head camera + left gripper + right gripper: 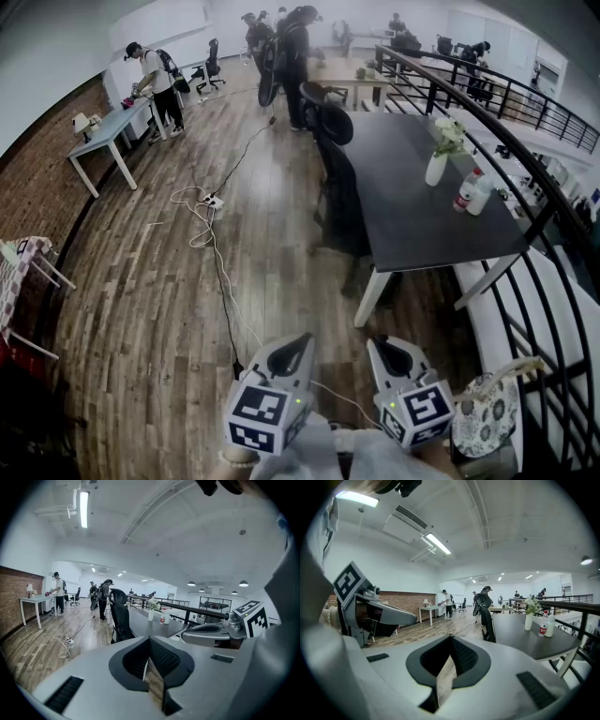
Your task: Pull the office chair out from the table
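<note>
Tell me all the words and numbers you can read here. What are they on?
No words or numbers can be read in any view.
Bottle on the table: it has a red label, but the print is too small to read.
Left cube and right cube: only black and white square patterns, no letters or numbers.

floor: wood planks | power strip among looped white cable; black cable runs along the boards | white desk by brick wall, person standing at its far end | white vase of flowers near red-labelled bottle | black railing at right
</note>
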A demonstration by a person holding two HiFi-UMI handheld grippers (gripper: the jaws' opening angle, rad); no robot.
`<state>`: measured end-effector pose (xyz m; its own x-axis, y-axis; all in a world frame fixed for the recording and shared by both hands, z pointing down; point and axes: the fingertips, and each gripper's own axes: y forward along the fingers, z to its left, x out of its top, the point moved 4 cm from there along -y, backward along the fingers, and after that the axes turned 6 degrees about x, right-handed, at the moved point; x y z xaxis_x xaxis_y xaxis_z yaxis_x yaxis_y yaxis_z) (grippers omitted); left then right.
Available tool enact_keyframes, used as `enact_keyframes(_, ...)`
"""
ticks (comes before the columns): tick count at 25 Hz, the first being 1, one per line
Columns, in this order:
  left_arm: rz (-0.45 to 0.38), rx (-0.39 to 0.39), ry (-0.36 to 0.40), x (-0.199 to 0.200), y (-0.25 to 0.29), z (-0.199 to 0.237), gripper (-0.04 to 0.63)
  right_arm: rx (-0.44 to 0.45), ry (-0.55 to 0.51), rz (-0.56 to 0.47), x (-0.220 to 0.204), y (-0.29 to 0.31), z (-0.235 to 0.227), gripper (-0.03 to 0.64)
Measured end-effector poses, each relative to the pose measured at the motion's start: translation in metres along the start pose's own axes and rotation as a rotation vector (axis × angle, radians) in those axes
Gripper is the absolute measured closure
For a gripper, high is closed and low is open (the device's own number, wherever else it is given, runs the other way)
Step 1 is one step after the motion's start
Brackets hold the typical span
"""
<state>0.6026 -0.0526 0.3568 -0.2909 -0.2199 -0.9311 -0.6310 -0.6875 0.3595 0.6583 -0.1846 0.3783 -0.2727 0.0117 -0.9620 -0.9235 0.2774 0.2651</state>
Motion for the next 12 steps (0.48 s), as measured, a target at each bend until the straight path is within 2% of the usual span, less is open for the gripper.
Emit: enact_keyframes(12, 0.017, 0.000, -0.015, 0.003, -0.003, 0.044, 0.588, -0.006, 0.017, 0.006, 0.013, 0.038, 0.016, 0.614)
